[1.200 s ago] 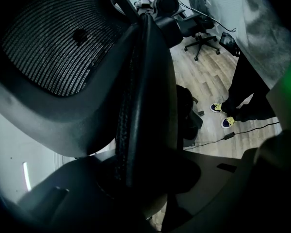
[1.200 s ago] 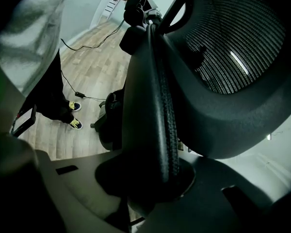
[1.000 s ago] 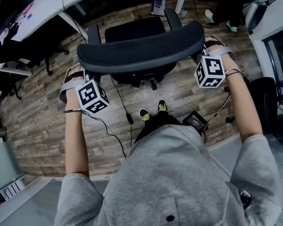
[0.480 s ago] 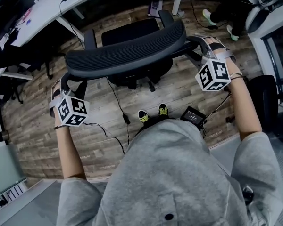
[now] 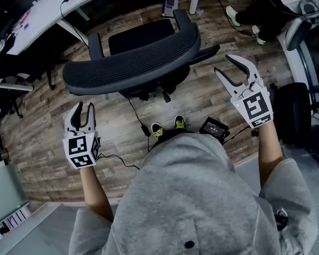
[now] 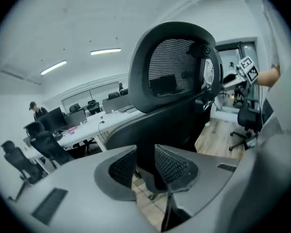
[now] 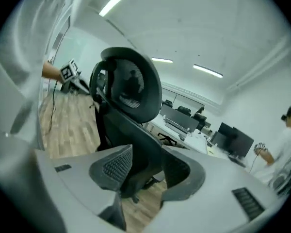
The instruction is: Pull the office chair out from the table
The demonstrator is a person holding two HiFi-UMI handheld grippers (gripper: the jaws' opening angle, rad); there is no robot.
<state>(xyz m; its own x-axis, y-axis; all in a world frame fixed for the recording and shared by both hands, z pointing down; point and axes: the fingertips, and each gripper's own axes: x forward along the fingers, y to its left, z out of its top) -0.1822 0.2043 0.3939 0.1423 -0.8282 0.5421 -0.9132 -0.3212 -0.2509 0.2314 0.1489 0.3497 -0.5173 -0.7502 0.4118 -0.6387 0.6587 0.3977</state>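
The black mesh office chair [image 5: 130, 62] stands on the wood floor, its seat towards the white table [image 5: 48, 7] and its backrest nearest me. My left gripper [image 5: 83, 109] hangs below the backrest's left end, clear of it. Its jaws have just been closing, with nothing between them. My right gripper [image 5: 227, 68] is off the backrest's right end, beside the armrest, its jaws just opening wider and empty. In the left gripper view the chair [image 6: 174, 76] rises beyond the gripper [image 6: 145, 166]. The right gripper view shows the chair [image 7: 131, 91] past the open gripper [image 7: 148, 171].
A black box [image 5: 214, 126] and cables lie on the floor by my feet [image 5: 167, 126]. Another black chair [image 5: 293, 110] stands at the right. Someone's shoes [image 5: 231, 15] show at the upper right. More desks with monitors [image 7: 233, 140] stand behind.
Both grippers have come off the backrest's two ends and drawn back towards me, rolling as they went. The chair has shifted left and turned slightly.
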